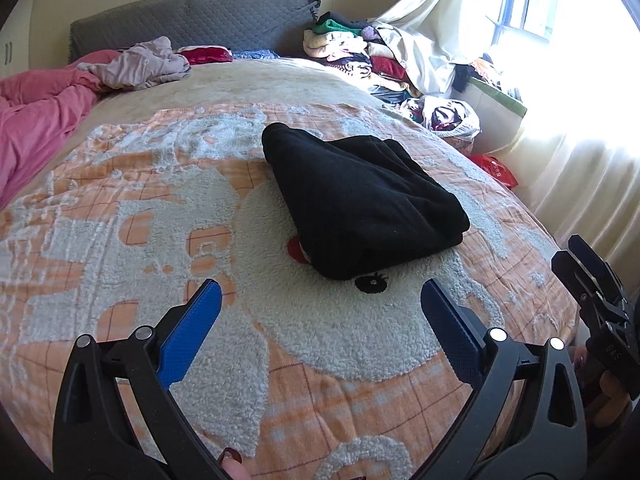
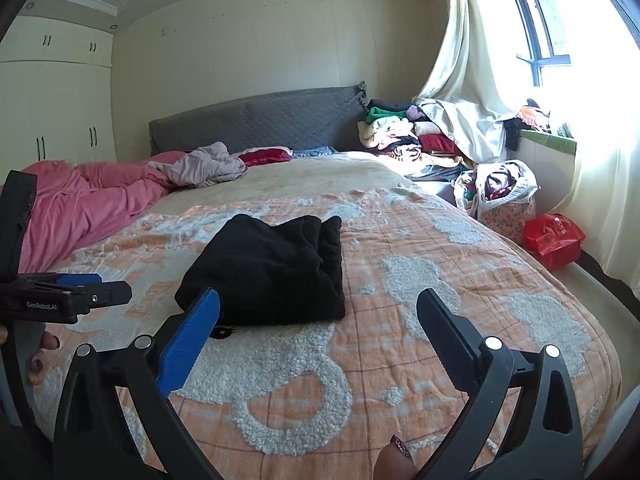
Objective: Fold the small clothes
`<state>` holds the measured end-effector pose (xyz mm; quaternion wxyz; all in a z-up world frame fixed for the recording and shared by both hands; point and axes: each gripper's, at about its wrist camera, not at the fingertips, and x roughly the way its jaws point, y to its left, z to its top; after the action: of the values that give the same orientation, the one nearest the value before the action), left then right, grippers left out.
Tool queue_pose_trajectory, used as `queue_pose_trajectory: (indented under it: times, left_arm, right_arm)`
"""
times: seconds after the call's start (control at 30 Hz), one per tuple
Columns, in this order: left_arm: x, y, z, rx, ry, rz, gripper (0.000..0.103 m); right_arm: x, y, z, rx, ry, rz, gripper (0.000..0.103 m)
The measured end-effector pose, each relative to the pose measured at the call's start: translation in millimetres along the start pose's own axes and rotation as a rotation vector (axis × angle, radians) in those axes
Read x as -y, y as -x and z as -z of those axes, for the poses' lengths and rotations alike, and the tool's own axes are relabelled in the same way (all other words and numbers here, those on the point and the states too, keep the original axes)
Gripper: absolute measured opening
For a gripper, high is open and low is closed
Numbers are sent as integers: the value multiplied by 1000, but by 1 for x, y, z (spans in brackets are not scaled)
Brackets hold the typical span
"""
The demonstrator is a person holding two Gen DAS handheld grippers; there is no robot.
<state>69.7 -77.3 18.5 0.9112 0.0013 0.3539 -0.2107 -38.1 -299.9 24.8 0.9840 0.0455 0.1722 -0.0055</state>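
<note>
Left wrist view: the left gripper [image 1: 320,300] is seen spread wide and empty at the bottom of the frame, and the folded black garment [image 1: 360,200] lies at centre on the blanket [image 1: 120,240]. If it is lifted by one layer, the fold would likely be undone. A red patch at its near edge is shown only here.

Right wrist view: the right gripper [image 2: 318,312] is likewise spread, holding nothing; the garment sits centre-left. Only here are the wardrobe [image 2: 52,92] and the red bag [image 2: 554,240] seen whole.
</note>
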Motion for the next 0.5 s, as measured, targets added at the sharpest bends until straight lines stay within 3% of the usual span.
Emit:
queue_pose_trajectory:
  times: [0.23,0.5]
  left_arm:
    - [-5,3,24,-14,-5,2,93]
    - [-19,-8,43,-49,44,-10,93]
  right_arm:
    - [-21,-3,24,-81,65,38,98]
    - [-29,-14,42,-166,48,24,98]
